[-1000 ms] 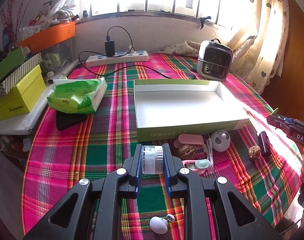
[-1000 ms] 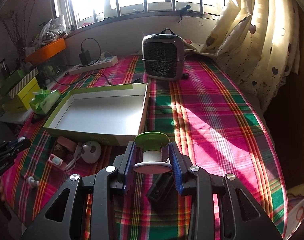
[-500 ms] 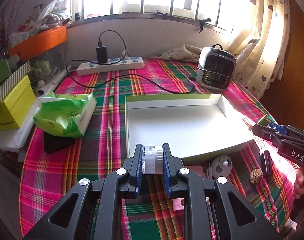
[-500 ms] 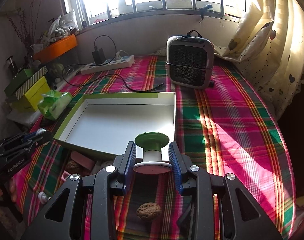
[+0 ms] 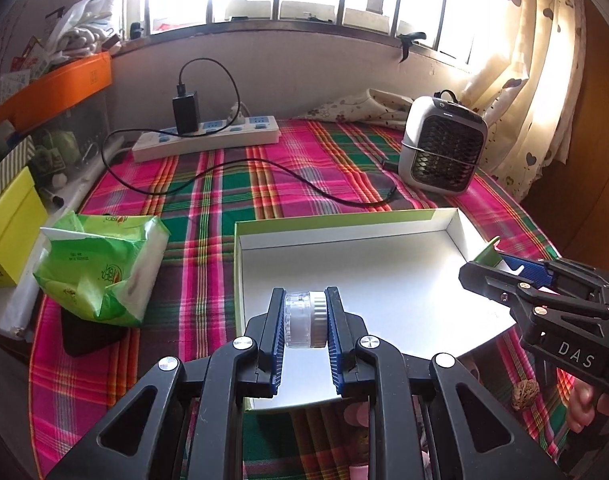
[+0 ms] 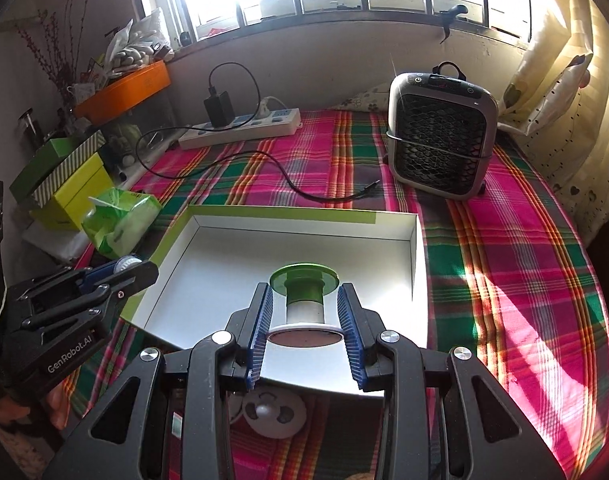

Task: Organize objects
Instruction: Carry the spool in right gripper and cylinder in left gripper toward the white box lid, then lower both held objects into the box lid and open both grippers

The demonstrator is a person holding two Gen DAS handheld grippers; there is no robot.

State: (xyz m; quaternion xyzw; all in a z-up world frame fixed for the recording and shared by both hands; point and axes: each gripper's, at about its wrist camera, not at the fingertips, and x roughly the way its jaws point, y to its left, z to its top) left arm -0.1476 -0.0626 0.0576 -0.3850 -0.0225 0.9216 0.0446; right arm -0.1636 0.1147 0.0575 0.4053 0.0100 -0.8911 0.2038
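While clamped on spool [image 6: 304, 304], right hand-held gripper [image 6: 304, 322]

On the table [image 5: 208, 184], the shallow box [image 5: 456, 222] sits at the centre. From it, the tissue pack [image 5: 100, 268] lies at nine o'clock, the power strip [image 5: 208, 140] at eleven by the back wall, and the small heater [image 5: 442, 148] at one o'clock. A walnut [image 5: 524, 390] lies at five o'clock, outside the box.

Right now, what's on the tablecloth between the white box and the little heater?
A black cable ending in a plug; otherwise bare tablecloth between box and heater, clearest in the right wrist view.
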